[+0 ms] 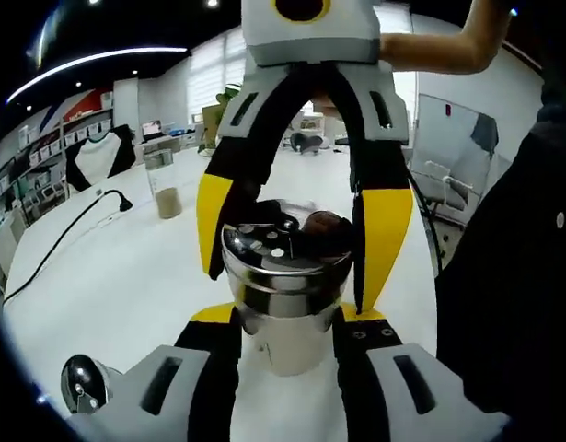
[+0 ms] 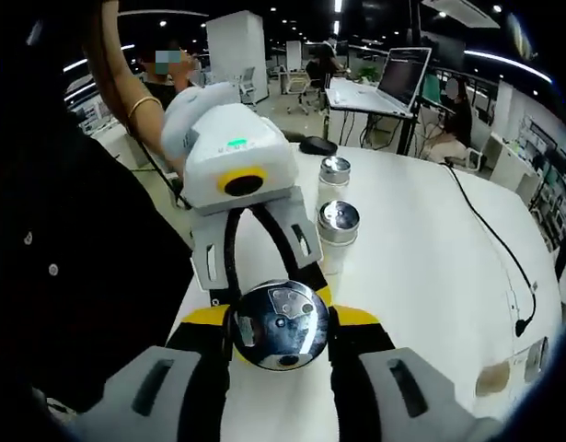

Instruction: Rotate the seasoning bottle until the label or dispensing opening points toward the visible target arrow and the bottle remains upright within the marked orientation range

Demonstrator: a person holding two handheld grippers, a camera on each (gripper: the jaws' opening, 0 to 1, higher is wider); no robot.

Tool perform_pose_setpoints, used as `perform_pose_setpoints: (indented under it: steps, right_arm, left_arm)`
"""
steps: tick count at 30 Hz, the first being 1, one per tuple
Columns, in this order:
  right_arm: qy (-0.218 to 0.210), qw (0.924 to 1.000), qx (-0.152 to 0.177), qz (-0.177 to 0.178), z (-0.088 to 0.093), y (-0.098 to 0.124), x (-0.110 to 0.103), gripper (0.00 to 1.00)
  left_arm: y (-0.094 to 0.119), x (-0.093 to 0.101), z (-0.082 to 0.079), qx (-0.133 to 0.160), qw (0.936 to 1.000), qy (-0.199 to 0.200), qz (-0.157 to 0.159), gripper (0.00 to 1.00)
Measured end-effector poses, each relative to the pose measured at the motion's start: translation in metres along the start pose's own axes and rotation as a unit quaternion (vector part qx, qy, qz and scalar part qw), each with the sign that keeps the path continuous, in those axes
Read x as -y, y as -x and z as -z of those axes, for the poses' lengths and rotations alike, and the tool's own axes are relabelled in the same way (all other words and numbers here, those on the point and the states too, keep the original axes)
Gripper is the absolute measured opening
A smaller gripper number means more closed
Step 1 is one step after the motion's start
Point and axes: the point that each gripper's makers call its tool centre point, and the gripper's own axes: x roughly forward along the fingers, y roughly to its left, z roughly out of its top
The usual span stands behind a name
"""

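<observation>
The seasoning bottle (image 1: pixel 292 345) stands upright on the white table, and its chrome lid (image 1: pixel 284 262) has several holes on top. My left gripper (image 1: pixel 287 318) comes from below in the left gripper view, its yellow-tipped jaws pressed on the bottle's sides. From the far side my right gripper (image 1: pixel 296 267) closes its black and yellow fingers (image 1: pixel 213 216) around the lid. In the right gripper view the lid (image 2: pixel 281 324) sits between the right gripper (image 2: pixel 281 318) jaws. The left gripper (image 2: pixel 264 276) reaches in from behind it.
Two more chrome-lidded shakers (image 2: pixel 338 226) (image 2: pixel 334 175) stand just beyond the bottle. A jar of beige powder (image 1: pixel 165 189) and a black cable (image 1: pixel 71 230) lie farther along the table. A person in dark clothes (image 1: pixel 513 276) stands at the table's edge. A laptop (image 2: pixel 402 78) sits on another desk.
</observation>
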Motion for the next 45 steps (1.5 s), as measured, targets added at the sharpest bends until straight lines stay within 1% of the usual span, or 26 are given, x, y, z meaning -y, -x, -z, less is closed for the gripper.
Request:
perform_pose_setpoints:
  steps: [2,3,4,7,8,10,11,13,14,15,17,18,19,20,21,24,27,29,30,32,34,35,38,40,41,45]
  right_arm:
    - [-0.023,0.9997,0.002,0.012,0.002,-0.001,0.001,0.4]
    - [-0.048,0.9985,-0.011,0.026,0.006,-0.001,0.003,0.4]
    - [-0.041,0.9986,-0.01,0.032,0.004,-0.002,0.003,0.4]
    - [-0.057,0.9968,-0.014,0.055,0.005,-0.003,0.003,0.4]
    - [-0.06,0.9963,-0.014,0.059,0.005,-0.003,0.003,0.41]
    - [-0.1,0.9912,-0.013,0.086,0.007,-0.001,0.007,0.41]
    - [-0.114,0.9889,-0.012,0.094,0.008,-0.001,0.007,0.41]
    - [-0.168,0.9796,-0.015,0.109,0.011,0.0,0.007,0.41]
    - [-0.18,0.9763,-0.015,0.119,0.011,0.001,0.008,0.4]
    - [-0.206,0.9685,-0.011,0.139,0.012,0.003,0.01,0.4]
    - [-0.217,0.9629,-0.01,0.161,0.01,0.004,0.013,0.4]
    - [-0.234,0.9564,-0.005,0.174,0.009,0.005,0.014,0.4]
    - [-0.247,0.9517,-0.002,0.182,0.009,0.005,0.014,0.4]
    - [-0.264,0.9444,0.003,0.196,0.008,0.005,0.015,0.4]
    - [-0.27,0.9406,0.006,0.206,0.007,0.005,0.016,0.4]
    - [-0.269,0.9377,0.003,0.22,0.008,0.005,0.016,0.4]
    - [-0.27,0.9359,0.009,0.226,0.009,0.006,0.016,0.4]
    - [-0.259,0.9395,0.011,0.223,0.009,0.006,0.015,0.39]
    - [-0.253,0.9429,0.012,0.217,0.009,0.007,0.014,0.39]
    - [-0.25,0.9456,0.011,0.207,0.009,0.007,0.013,0.39]
    - [-0.24,0.9506,0.0,0.196,0.009,0.006,0.012,0.39]
    - [-0.23,0.9553,-0.006,0.186,0.009,0.006,0.011,0.39]
    - [-0.201,0.9664,-0.008,0.16,0.007,0.004,0.009,0.39]
    - [-0.189,0.971,-0.012,0.146,0.007,0.003,0.007,0.39]
    - [-0.171,0.9766,-0.015,0.129,0.006,0.003,0.005,0.39]
    - [-0.14,0.9848,-0.024,0.1,0.006,0.001,0.002,0.39]
  left_arm:
    - [0.0,0.0,0.0,0.004,0.9999,0.007,-0.006,0.41]
    - [-0.001,-0.001,0.001,0.008,0.9997,0.013,-0.018,0.41]
    - [-0.001,0.0,-0.001,0.009,0.9995,0.017,-0.024,0.41]
    - [0.0,0.0,-0.002,0.011,0.998,0.027,-0.056,0.41]
    - [-0.001,-0.001,-0.002,0.013,0.9978,0.027,-0.059,0.41]
    - [0.0,-0.003,-0.001,0.022,0.995,0.052,-0.082,0.41]
    - [-0.001,-0.004,-0.001,0.023,0.9941,0.054,-0.091,0.41]
    - [-0.002,-0.005,0.002,0.021,0.9931,0.063,-0.097,0.41]
    - [-0.003,-0.006,0.002,0.02,0.9917,0.068,-0.108,0.41]
    - [-0.003,-0.007,0.002,0.021,0.9905,0.07,-0.116,0.41]
    - [-0.004,-0.008,0.002,0.021,0.9877,0.073,-0.136,0.41]
    - [-0.004,-0.008,0.003,0.018,0.9861,0.079,-0.146,0.41]
    - [-0.004,-0.008,0.004,0.017,0.9856,0.081,-0.147,0.41]
    - [-0.003,-0.008,0.004,0.017,0.9854,0.081,-0.148,0.41]
    - [-0.003,-0.008,0.005,0.018,0.985,0.082,-0.15,0.41]
    - [-0.003,-0.008,0.005,0.019,0.9851,0.083,-0.149,0.41]
    - [-0.003,-0.008,0.005,0.023,0.9861,0.085,-0.141,0.42]
    - [-0.003,-0.007,0.005,0.024,0.9867,0.092,-0.132,0.42]
    - [-0.003,-0.006,0.006,0.021,0.9878,0.097,-0.12,0.42]
    - [-0.002,-0.005,0.006,0.021,0.9889,0.095,-0.112,0.42]
    - [-0.002,-0.003,0.006,0.02,0.9895,0.095,-0.107,0.42]
    - [-0.001,-0.003,0.006,0.019,0.9901,0.093,-0.104,0.41]
    - [0.002,-0.001,0.008,0.012,0.9937,0.074,-0.083,0.41]
    - [0.004,0.001,0.008,0.007,0.9957,0.061,-0.069,0.4]
    - [0.005,0.001,0.007,0.006,0.9968,0.047,-0.063,0.4]
    - [0.005,0.002,0.01,-0.015,0.999,-0.004,-0.042,0.4]
